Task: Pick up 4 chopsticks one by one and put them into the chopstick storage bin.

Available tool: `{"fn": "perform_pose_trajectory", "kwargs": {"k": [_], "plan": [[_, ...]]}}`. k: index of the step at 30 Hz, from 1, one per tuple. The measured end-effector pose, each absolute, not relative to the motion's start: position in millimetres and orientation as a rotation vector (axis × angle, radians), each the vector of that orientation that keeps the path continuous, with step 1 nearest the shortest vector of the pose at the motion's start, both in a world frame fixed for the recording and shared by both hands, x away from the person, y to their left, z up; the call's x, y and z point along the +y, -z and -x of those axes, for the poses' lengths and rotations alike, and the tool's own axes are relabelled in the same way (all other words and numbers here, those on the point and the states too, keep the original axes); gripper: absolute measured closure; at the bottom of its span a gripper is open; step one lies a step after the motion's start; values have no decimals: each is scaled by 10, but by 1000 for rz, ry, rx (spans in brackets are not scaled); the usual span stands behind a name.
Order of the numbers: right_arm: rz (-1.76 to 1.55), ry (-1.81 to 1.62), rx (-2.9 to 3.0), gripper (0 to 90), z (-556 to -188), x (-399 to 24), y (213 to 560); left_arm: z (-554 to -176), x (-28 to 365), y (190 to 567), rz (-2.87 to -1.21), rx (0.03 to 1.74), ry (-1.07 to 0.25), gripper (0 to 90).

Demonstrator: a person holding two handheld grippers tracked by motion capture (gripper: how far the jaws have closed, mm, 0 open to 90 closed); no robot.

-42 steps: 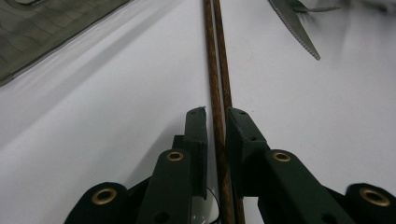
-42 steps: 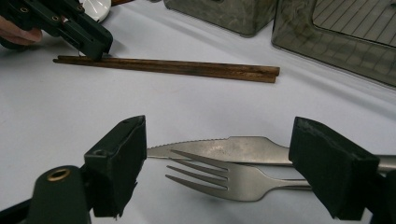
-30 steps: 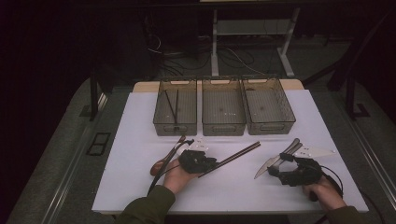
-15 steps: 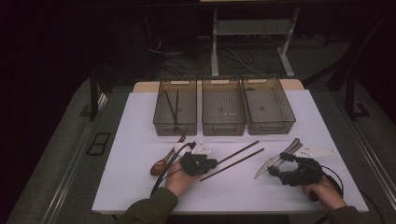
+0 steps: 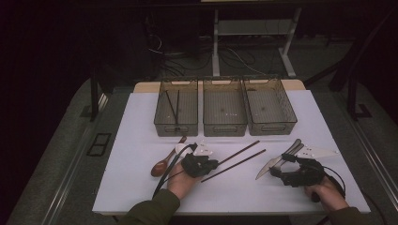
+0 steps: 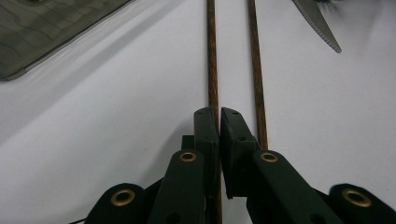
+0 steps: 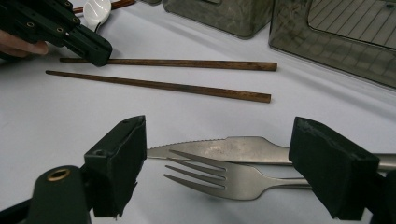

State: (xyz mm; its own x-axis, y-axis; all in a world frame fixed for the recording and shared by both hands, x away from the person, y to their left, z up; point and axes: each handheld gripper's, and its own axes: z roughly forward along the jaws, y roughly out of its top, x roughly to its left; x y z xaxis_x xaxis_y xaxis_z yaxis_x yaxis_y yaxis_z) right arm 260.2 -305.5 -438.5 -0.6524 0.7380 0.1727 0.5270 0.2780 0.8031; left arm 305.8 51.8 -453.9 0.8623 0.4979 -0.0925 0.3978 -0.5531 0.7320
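Wooden chopstick (image 6: 212,56), light, stiff and slick: left claw (image 6: 219,122) has just been closing, apparently pinching its end; right claw (image 7: 219,172) gapes over fork (image 7: 219,179).

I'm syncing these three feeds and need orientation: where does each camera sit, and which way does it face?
High view: above the person's side, looking forward and down on the table; both forearms, left hand-held gripper and right hand-held gripper show.
Left gripper view: rides the left hand-held gripper, looking along shut jaws pinching one chopstick.
Right gripper view: rides the right hand-held gripper, open jaws around the fork and knife.
Shared: all show both chopsticks.
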Motion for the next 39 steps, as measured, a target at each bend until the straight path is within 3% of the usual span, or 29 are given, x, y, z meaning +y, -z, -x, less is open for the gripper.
{"fn": "perform_pose_trajectory", "kwargs": {"k": [17, 39], "plan": [[-1167, -1317, 2303, 188, -2600, -3073, 4374, -3024, 583, 4392, -2178, 654, -152, 853], [-1178, -1327, 2287, 188, -2594, -3095, 4357, -2993, 829, 4175, -2140, 536, -118, 852]]}}
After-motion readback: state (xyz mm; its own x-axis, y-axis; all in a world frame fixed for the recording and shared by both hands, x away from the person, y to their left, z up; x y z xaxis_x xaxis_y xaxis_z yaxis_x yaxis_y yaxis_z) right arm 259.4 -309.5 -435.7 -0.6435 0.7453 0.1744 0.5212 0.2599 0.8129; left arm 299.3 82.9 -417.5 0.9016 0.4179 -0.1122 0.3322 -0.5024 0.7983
